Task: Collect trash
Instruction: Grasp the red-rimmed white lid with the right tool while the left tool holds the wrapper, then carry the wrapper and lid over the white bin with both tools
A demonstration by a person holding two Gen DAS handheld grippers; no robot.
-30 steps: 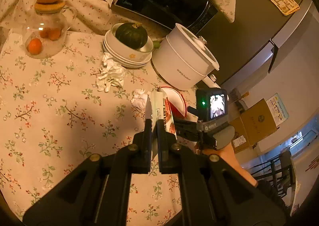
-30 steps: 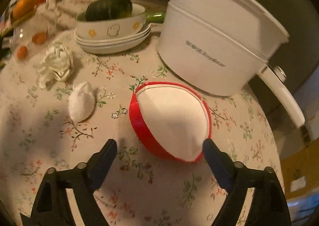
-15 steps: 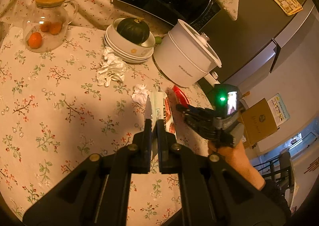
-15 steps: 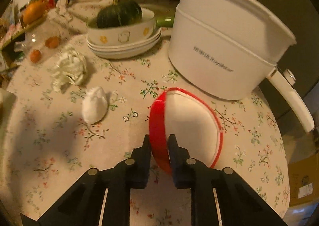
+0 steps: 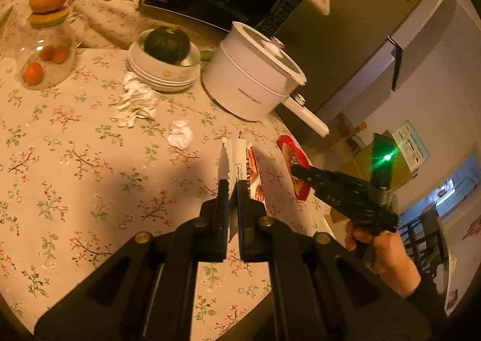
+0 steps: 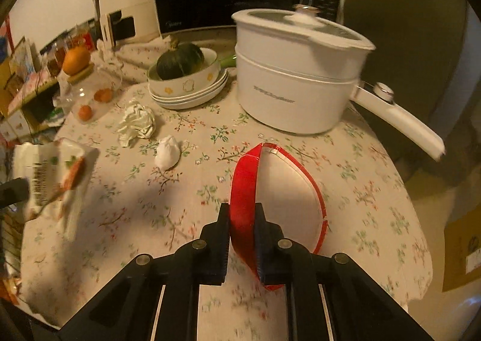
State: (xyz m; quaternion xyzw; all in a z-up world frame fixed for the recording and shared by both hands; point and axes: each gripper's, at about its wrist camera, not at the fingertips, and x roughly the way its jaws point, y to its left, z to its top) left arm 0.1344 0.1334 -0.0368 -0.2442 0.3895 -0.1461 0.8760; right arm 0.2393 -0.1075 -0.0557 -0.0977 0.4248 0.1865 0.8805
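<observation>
Right wrist: right gripper [image 6: 243,231] clamped on red paper bowl [image 6: 279,199] rim, bowl tilted above the table [image 6: 375,190]. Left gripper [image 5: 231,199] pinching snack wrapper [image 5: 245,166]. Best kept clamped and clear of white pot [image 6: 297,76]; tissue wads [image 6: 136,124] remaining.

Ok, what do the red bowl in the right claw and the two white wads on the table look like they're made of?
Red shallow bowl with white inside: likely disposable coated paper; its thin rim is split and it flexes in the right claw. Larger white crumpled wad: thin soft paper, probably tissue, finely creased and matte. Smaller white wad: similar, balled tighter.
</observation>
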